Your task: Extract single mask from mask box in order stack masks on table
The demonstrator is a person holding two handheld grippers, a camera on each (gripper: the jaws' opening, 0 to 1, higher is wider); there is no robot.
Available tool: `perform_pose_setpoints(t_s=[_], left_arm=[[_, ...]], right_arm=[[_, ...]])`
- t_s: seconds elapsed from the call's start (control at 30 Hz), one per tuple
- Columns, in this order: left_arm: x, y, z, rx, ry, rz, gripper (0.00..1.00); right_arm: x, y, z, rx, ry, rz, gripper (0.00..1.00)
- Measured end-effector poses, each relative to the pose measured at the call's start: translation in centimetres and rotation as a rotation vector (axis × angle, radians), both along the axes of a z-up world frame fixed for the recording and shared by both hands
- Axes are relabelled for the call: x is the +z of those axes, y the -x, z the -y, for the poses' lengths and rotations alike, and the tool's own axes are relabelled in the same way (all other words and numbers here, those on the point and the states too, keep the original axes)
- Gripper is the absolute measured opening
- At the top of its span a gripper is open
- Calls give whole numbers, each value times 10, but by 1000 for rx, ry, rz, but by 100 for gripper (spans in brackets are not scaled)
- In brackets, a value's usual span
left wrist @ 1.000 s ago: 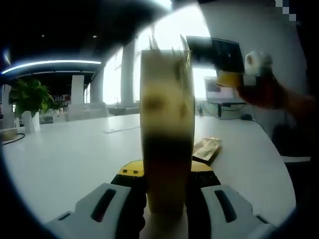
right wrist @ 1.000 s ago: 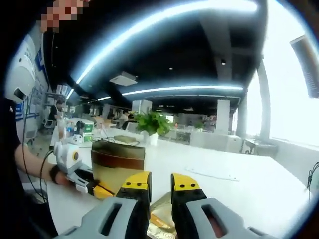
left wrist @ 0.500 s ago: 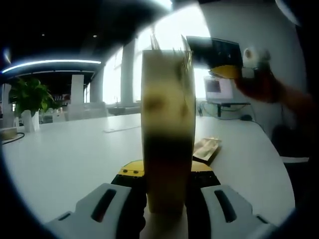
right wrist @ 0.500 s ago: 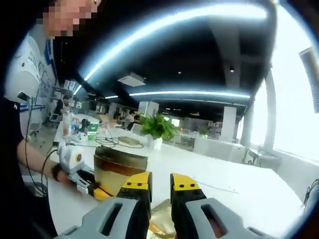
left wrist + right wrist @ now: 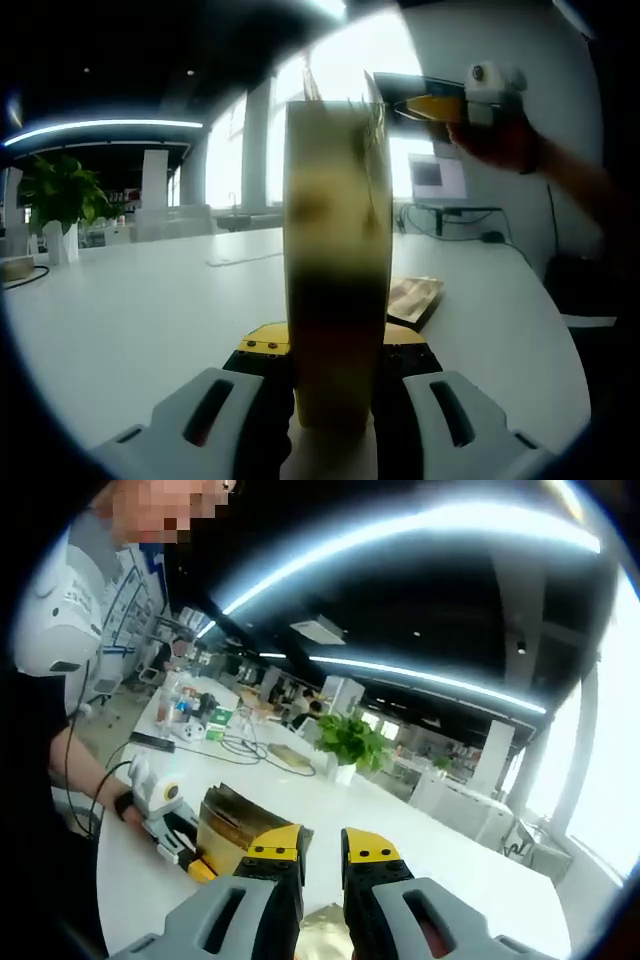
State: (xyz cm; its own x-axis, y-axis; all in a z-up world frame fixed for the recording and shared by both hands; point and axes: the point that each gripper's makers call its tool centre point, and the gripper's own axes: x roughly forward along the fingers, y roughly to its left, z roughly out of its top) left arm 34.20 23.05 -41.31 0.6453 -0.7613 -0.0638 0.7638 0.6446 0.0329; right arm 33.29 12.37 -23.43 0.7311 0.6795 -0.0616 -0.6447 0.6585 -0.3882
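Against 1 s ago, the right hand-held gripper (image 5: 415, 103) is seen higher above the mask box (image 5: 335, 260) — judged a mask being drawn upward. Its jaws are pinched on a gold mask packet (image 5: 320, 918). The box is clamped upright by the left hand-held gripper (image 5: 335, 400). 1 packet (image 5: 413, 300) lies on the white tabletop (image 5: 140, 310). An open office is seen, with a potted plant (image 5: 350, 745).

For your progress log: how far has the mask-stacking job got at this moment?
Done: one gold-wrapped mask already lies on the white table. In hand: the left gripper clamps the mask box upright, while the right gripper, raised above the table, pinches a gold edge, apparently another mask. Left: laying it on the first, then extracting more.
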Motion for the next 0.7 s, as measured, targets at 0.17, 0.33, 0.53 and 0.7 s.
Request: perform_pose_setpoints(t_s=[0.17,0.33,0.53,0.7], left_arm=[[0,0,0,0,1,-1,20],[0,0,0,2,1,0,20],[0,0,-1,2,0,1,20],[-1,0,-1,4,-1,4,20]], right_arm=[[4,-1,-16,59,79,-1,11],[5,-5,-31,131,235,0,11],[14,-7,-40,177,239,-19,11],[11,-6,-46,202,265,-22,11]])
